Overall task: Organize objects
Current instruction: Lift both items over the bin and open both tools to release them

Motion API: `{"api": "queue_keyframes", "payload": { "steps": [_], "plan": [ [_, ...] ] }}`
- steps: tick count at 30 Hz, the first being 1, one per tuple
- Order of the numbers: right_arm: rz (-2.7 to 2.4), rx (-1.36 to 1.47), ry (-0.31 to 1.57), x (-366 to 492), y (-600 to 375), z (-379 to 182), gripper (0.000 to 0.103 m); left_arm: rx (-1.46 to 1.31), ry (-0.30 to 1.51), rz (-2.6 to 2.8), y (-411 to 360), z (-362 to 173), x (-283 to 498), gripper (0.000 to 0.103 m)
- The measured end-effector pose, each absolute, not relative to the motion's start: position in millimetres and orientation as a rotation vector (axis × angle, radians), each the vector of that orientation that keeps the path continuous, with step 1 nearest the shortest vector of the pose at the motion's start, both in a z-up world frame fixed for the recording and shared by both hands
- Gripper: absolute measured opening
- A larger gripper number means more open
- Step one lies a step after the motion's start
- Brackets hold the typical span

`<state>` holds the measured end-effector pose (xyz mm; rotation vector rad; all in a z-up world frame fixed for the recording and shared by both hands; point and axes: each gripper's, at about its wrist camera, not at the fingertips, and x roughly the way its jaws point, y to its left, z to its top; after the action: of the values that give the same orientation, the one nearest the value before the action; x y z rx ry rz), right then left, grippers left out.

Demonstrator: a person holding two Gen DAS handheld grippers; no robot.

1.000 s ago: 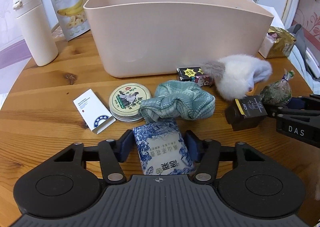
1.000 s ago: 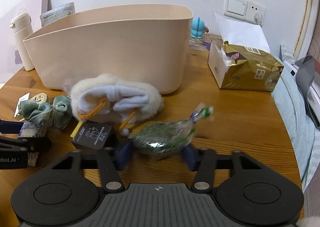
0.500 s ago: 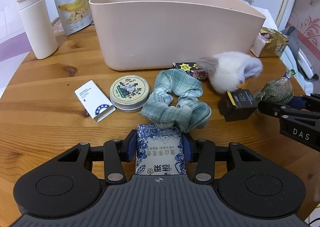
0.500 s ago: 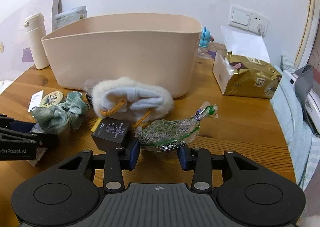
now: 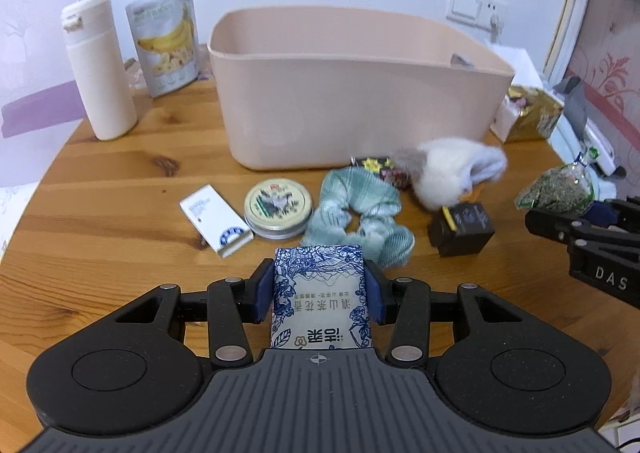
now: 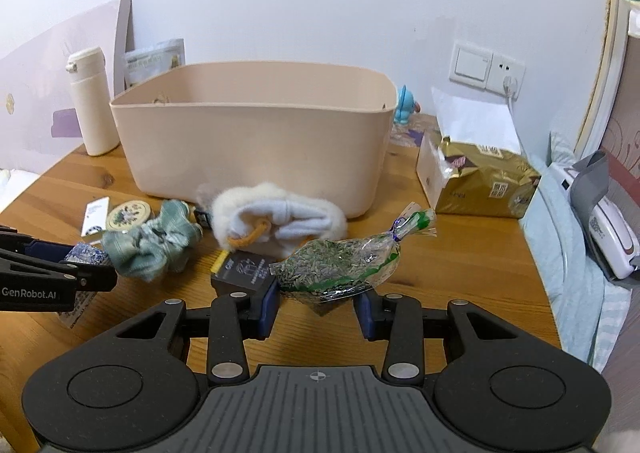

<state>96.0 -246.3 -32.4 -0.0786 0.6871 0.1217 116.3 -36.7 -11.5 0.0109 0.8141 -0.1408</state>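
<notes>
My left gripper [image 5: 319, 295] is shut on a blue-and-white patterned packet [image 5: 320, 293] and holds it just above the wooden table [image 5: 120, 189]. My right gripper [image 6: 318, 307] is shut on a clear bag of dried green herbs [image 6: 340, 265], lifted off the table; its tied end points up and right. The beige bin [image 5: 360, 101] stands behind the loose items, its inside mostly hidden. On the table lie a green scrunchie [image 5: 360, 213], a round tin [image 5: 278, 207], a small white box [image 5: 216, 219], a black box [image 5: 462, 227] and a white fluffy item [image 5: 452, 169].
A cream bottle [image 5: 100, 69] and a banana-chip pouch [image 5: 166, 41] stand at the back left. A gold packet [image 6: 480, 181] lies to the right of the bin. A small dark patterned packet [image 5: 380, 165] lies by the bin's foot. The table's right edge borders a bed.
Both grippers closed onto their items and rose, pulling back from the bin. The packet and the herb bag left the table with them.
</notes>
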Motion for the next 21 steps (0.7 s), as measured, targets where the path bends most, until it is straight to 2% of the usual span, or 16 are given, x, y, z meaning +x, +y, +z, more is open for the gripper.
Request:
{"api": "queue_keyframes", "payload": {
  "steps": [21],
  "plan": [
    [0.087, -0.096, 0.579, 98, -249, 7, 0.038, 0.031, 0.660, -0.147, -29, 43, 140, 0.047]
  ]
}}
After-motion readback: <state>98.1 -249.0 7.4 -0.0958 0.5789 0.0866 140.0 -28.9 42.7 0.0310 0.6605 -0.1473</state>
